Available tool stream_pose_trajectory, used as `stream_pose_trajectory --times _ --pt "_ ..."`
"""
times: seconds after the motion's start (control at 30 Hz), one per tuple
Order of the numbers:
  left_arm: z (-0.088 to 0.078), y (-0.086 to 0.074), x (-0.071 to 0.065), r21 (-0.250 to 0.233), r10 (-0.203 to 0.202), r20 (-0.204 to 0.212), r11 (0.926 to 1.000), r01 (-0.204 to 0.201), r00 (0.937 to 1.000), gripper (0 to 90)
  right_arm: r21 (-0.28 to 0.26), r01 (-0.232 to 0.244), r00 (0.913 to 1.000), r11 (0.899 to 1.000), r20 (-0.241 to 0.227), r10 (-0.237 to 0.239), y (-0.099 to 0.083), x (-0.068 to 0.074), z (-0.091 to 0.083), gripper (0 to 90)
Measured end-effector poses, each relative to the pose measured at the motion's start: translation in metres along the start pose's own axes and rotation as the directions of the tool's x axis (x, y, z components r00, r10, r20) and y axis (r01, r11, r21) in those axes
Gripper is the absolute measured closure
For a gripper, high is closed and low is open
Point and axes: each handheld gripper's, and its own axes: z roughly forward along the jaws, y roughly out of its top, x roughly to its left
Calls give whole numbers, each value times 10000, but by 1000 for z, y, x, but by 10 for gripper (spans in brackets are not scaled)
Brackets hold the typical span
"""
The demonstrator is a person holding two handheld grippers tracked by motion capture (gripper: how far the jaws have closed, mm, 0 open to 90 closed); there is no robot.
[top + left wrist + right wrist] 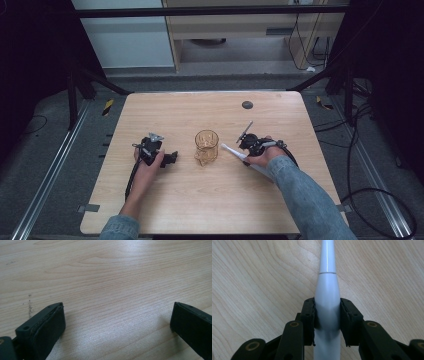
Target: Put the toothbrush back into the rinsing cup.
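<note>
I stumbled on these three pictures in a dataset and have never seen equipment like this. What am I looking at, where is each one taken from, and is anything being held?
There is no robot here: a person at a light wooden table holds a black two-jaw gripper in each hand. The high view looks down from above the person's side. Between the hands stands a clear amber glass mug. The other two pictures come from cameras riding on the grippers. The left gripper has its jaws spread wide over bare wood, holding nothing. The right gripper is clamped on a slim white plastic tool with a tapering tip; what the tool is, I cannot tell.
</note>
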Motion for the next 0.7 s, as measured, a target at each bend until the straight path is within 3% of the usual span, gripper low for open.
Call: stream_pose_trajectory --times 0.4,0.7 --pt "0 0 0 1 0 0 10000 0 10000 0 -759 -994 9950 9921 -69 992 -4 -18 -27 668" --pt "0 0 0 -4 -5 0 10000 5 10000 0 -1525 -1754 9842 9726 -13 1772 -9 -37 -45 669"
